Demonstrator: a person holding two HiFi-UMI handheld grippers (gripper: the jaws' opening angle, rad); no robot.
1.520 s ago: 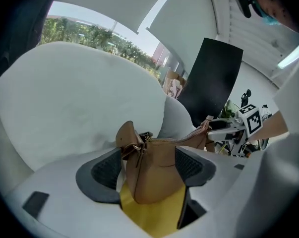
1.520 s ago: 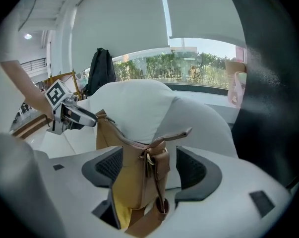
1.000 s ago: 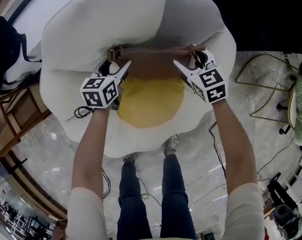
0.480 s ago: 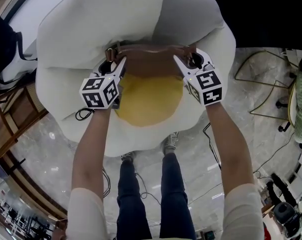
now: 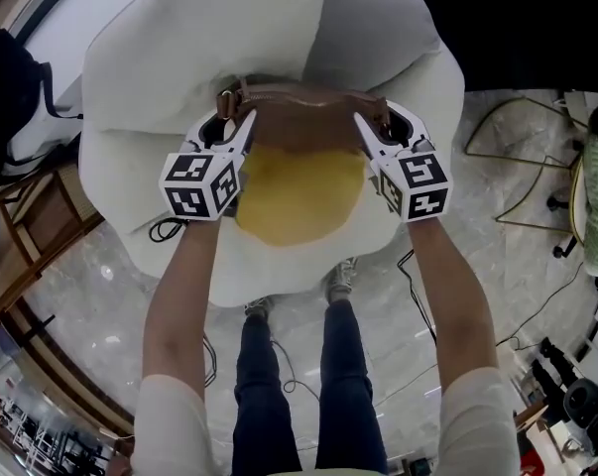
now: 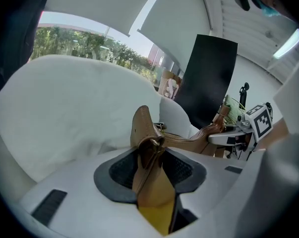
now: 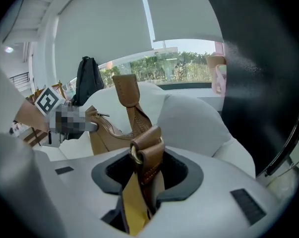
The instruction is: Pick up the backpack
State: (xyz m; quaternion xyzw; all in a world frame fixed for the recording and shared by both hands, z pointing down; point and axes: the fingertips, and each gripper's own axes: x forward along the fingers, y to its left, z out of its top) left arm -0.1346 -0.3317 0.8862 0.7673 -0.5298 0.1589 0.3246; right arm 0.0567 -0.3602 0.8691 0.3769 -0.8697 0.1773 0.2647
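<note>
A brown leather backpack (image 5: pixel 303 115) lies across a big fried-egg-shaped cushion (image 5: pixel 179 58), just above its yellow yolk (image 5: pixel 299 198). My left gripper (image 5: pixel 235 119) holds the backpack's left end. In the left gripper view, its jaws are closing with a folded brown strap tab and metal ring (image 6: pixel 145 133) pinched between the dark pads (image 6: pixel 120 171). My right gripper (image 5: pixel 374 123) holds the right end. The right gripper view shows its jaws closing on a strap loop with a ring (image 7: pixel 145 155). The backpack's body (image 7: pixel 105 133) stretches between the two grippers.
A black bag (image 5: pixel 6 97) hangs at the left above a wooden frame (image 5: pixel 31 236). A thin metal frame (image 5: pixel 527 167) and cables lie on the marble floor at the right. A tall black panel (image 6: pixel 209 78) stands behind the cushion. The person's legs (image 5: pixel 303 385) stand close to the cushion.
Both grippers' jaws have narrowed onto the backpack's ends. The hands have risen a little, and the backpack's top edge sits higher on the cushion.
</note>
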